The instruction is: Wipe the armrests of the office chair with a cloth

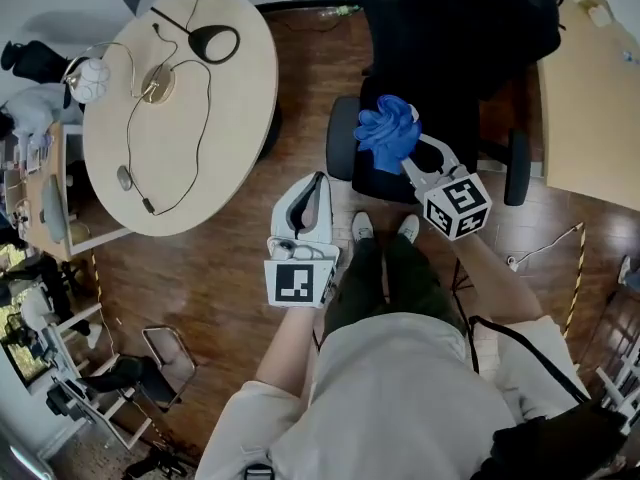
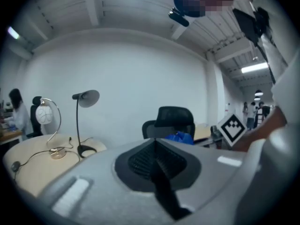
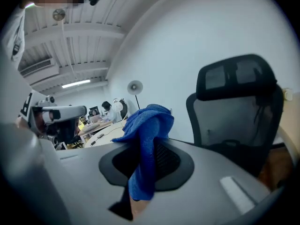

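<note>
The left gripper (image 1: pixel 318 183) is nearest, jaws together on nothing. Just beyond it, the right gripper (image 1: pixel 408 166) is clamped on the blue cloth (image 1: pixel 390 133), held above the chair (image 1: pixel 450 28) beside one armrest (image 1: pixel 343 140). Wiping looks not yet begun. Next, press the cloth onto that armrest, then do the other armrest (image 1: pixel 517 168).

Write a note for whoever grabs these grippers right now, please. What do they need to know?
Left gripper: jaws together, empty.
Right gripper: shut on the blue cloth, held out toward the chair.
The cloth is close to the armrest at the head view's left; whether they touch cannot be told. The other armrest is well apart from it.
Done: cloth is gripped. No wiping shows.
Left: wipe both armrests.
</note>
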